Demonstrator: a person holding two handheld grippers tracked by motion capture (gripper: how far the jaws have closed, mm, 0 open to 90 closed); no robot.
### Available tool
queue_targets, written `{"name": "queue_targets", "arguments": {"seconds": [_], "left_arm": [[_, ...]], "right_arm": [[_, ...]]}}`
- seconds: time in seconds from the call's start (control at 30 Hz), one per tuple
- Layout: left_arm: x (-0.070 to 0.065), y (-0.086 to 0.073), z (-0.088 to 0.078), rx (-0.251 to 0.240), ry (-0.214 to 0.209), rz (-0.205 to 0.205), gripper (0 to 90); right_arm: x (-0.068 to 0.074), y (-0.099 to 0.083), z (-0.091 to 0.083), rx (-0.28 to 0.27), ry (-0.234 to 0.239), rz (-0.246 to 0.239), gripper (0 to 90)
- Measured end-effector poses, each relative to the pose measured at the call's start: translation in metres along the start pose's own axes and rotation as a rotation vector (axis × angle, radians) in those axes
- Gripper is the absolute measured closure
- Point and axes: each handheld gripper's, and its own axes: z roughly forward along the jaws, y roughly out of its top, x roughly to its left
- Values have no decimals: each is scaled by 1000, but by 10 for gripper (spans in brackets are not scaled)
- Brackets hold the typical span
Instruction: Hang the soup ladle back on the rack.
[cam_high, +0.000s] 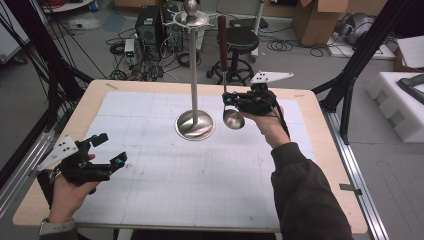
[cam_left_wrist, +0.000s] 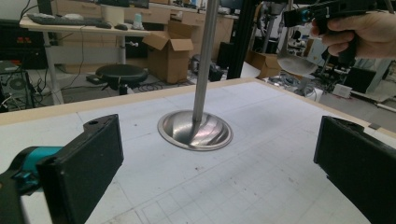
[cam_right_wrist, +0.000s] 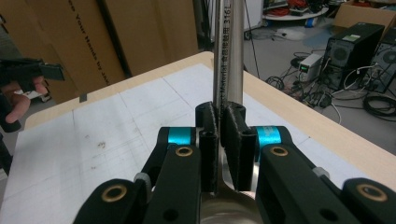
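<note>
A steel ladle with a dark wooden handle (cam_high: 222, 40) hangs upright, bowl (cam_high: 233, 119) just above the table. My right gripper (cam_high: 231, 100) is shut on its thin metal stem (cam_right_wrist: 220, 70), the pads (cam_right_wrist: 209, 140) pressing from both sides, and the bowl (cam_right_wrist: 229, 205) shows below them. Just left of the ladle stands a tall steel stand (cam_high: 194, 70) with a round base (cam_high: 195, 125) and a ringed top. My left gripper (cam_high: 112, 148) rests open over the table's front left with nothing between its wide jaws (cam_left_wrist: 224, 158). From there the ladle bowl (cam_left_wrist: 294, 63) shows at the upper right.
A white gridded mat (cam_high: 200, 170) covers the wooden table (cam_high: 320, 165). Beyond the far edge are a black stool (cam_high: 242, 40), computer cases (cam_high: 150, 25) and cables on the floor. Cardboard boxes (cam_high: 320, 20) and white foam (cam_high: 400, 100) lie to the right.
</note>
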Motion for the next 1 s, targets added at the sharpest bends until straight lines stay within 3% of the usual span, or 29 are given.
{"name": "queue_targets", "arguments": {"seconds": [0.33,0.77,1.0], "left_arm": [[-1,0,0,16,12,23,19],[0,1,-3,9,19,17,19],[-3,1,-2,31,28,45,19]], "right_arm": [[-1,1,4,12,-1,5,842],[-1,2,14,28,-5,-2,842],[2,4,20,39,-18,-4,842]]}}
